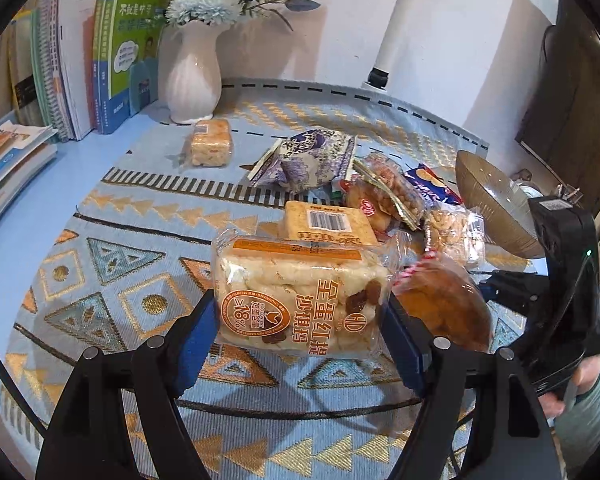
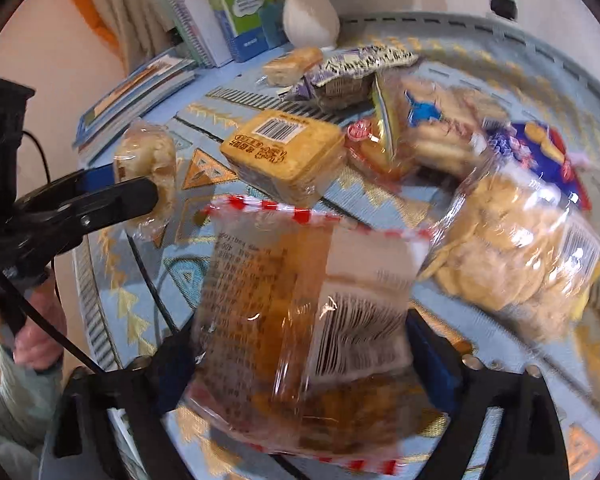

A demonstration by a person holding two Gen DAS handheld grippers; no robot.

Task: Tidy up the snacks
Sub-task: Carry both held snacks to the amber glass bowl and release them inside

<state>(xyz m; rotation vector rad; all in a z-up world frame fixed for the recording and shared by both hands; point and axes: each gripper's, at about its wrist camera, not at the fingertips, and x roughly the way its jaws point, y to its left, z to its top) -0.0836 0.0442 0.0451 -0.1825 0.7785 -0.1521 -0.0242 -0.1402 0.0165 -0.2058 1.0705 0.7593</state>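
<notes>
My left gripper (image 1: 300, 340) is shut on a clear pack of pale rice cake with orange print (image 1: 300, 296), its blue pads pressing both sides just above the patterned cloth. The same pack (image 2: 148, 168) shows at the left of the right wrist view, in the left gripper's fingers (image 2: 100, 200). My right gripper (image 2: 300, 360) is shut on a bread pack with a red-and-white striped edge (image 2: 300, 320), blurred and filling the gap between its jaws. That brown bread (image 1: 444, 312) hangs right beside the rice cake pack.
Behind lie a barcode-labelled cake pack (image 1: 328, 224), a purple bag (image 1: 308, 156), a blue bag (image 2: 540, 144), a cookie bag (image 2: 512, 248) and a lone small cake (image 1: 212, 142). A ribbed bowl (image 1: 496, 204) stands at right. White vase (image 1: 194, 76) and books (image 1: 80, 60) line the back left.
</notes>
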